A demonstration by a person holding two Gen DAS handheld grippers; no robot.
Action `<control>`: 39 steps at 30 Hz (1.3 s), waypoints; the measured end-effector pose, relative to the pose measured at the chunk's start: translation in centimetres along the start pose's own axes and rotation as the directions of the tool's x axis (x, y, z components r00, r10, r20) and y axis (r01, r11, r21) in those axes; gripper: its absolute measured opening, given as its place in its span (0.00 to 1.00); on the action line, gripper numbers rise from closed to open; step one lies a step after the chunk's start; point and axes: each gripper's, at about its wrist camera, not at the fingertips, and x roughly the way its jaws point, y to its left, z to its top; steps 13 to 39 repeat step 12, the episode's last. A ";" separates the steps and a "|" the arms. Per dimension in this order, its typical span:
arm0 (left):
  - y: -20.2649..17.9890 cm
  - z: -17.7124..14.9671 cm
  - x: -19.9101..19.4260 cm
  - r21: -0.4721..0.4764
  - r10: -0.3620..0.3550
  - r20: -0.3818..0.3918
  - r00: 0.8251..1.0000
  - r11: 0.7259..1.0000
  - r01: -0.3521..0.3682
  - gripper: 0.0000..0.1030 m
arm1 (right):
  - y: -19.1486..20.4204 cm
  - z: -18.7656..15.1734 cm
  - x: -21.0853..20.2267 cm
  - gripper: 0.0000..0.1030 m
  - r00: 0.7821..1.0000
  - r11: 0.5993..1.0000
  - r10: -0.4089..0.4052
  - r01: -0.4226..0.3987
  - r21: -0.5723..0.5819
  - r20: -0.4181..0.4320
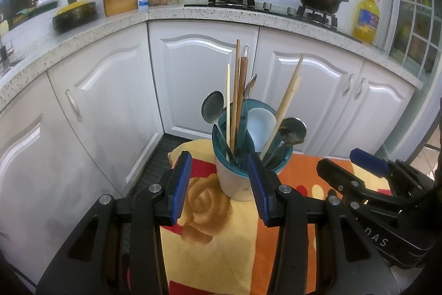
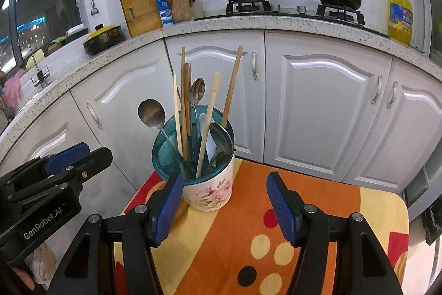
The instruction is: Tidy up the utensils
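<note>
Both grippers, left gripper [image 1: 219, 184] and right gripper [image 2: 225, 205], have fingers spread, empty, near the utensil holder [image 2: 207, 184].

1. White ceramic utensil holder [image 2: 210, 191]: pink floral print, teal translucent plastic insert [image 2: 165, 148].
2. Patterned fabric table cover [image 2: 234, 226]: orange and yellow, red, cream and black dots; tan rose motif in the left wrist view.
3. Black gripper fingers [image 2: 281, 208]: blue ribbed pads.
4. Panelled cabinet doors [image 2: 317, 107]: white.
</note>
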 end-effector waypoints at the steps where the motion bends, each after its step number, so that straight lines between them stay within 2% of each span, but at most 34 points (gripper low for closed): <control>1: 0.0 0.0 0.0 0.001 0.000 0.001 1.000 1.000 0.000 0.40 | 0.0 0.0 0.1 0.59 1.000 1.000 0.000 0.000 0.000 -0.001; 7: -0.1 -0.2 0.0 0.014 -0.005 0.029 1.000 1.000 0.005 0.40 | -0.2 -0.1 0.3 0.59 1.000 1.000 0.000 0.000 0.005 -0.006; 12: -0.1 -0.1 0.7 0.012 -0.009 0.009 1.000 1.000 0.009 0.40 | -1.0 -0.4 0.7 0.59 1.000 1.000 -0.007 0.008 0.021 -0.012; 39: -0.1 -0.1 0.7 0.012 -0.009 0.009 1.000 1.000 0.009 0.40 | -1.0 -0.4 0.7 0.59 1.000 1.000 -0.007 0.008 0.021 -0.012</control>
